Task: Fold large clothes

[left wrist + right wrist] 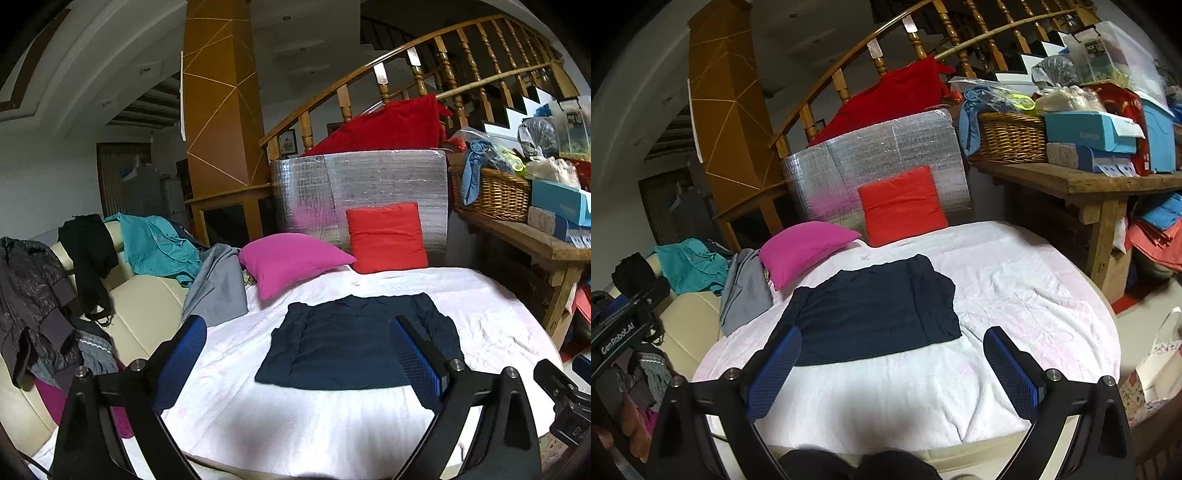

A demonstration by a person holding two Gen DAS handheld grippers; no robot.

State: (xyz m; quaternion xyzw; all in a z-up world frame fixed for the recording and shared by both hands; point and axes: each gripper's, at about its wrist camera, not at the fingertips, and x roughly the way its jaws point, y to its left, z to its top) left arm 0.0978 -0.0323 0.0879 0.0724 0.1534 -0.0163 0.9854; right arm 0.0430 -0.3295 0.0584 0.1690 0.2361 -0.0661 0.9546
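White blanket [1015,295] over a round table: navy garment [871,314] lies folded, soft, light, limp; best pinched at its near corners. My left fingers [295,354] and right fingers [894,369] spread, empty.

Readable text, right wrist view: "GenRobot.AI", white letters on the black body of my left gripper [617,341] at the pic's left edge. Print on the teal box [1089,134] and on the clear bag's dark label [1090,48], both on the wooden surface [1071,181]: too small to read. Left wrist view: nothing legible.
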